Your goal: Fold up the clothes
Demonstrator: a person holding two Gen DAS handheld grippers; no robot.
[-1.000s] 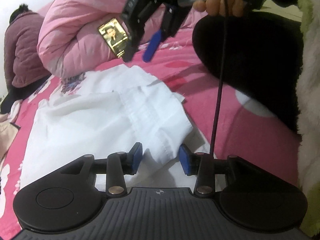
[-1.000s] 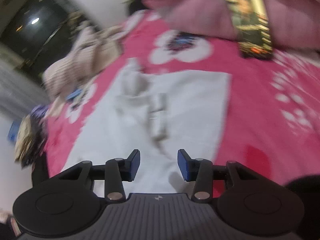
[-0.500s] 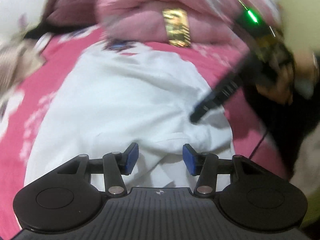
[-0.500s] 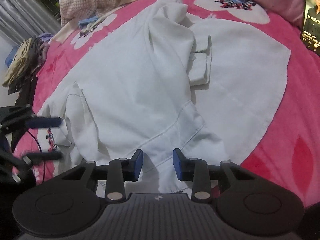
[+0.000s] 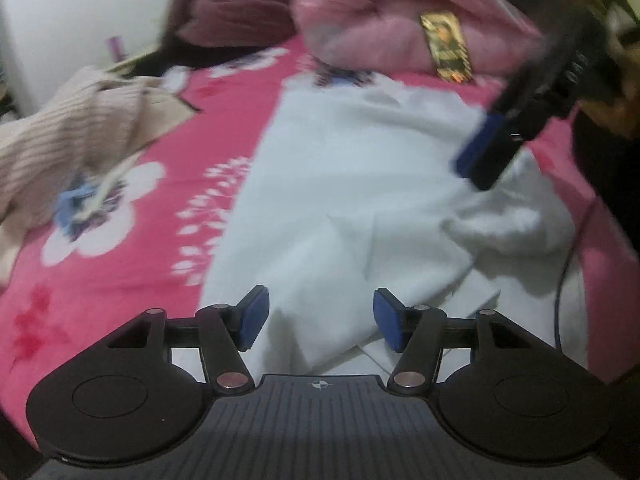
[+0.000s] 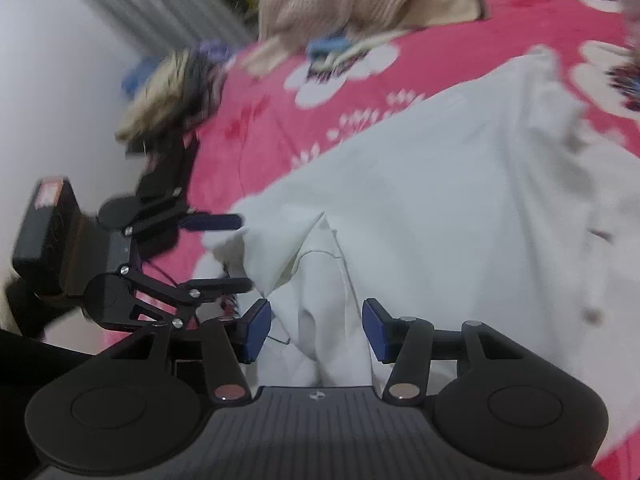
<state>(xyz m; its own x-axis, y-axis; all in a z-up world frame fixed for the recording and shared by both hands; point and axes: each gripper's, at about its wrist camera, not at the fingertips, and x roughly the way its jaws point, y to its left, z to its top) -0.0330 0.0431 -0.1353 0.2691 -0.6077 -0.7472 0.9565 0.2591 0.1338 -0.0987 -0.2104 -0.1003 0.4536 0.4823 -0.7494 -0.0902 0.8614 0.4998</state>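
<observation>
**Loose folds may slip before either gripper bites**

The white garment (image 5: 340,184) lies spread across the pink floral bedspread (image 5: 224,92), partly folded, its bunched edges nearest the camera. The main risk, as a judgement: fabric this limp could slide or unfold if a gripper closes on only one layer, or catches the bedspread beneath the garment. The blur suggests quick motion, which could make a pinch miss.

The left gripper (image 5: 320,318) angles down over the garment's near edge, jaws spread, having just been opening, cloth below but not pinched. The right gripper (image 6: 316,330) tilts down over a ridge of the garment, jaws likewise just opened, pads clear of the fold between them.
</observation>
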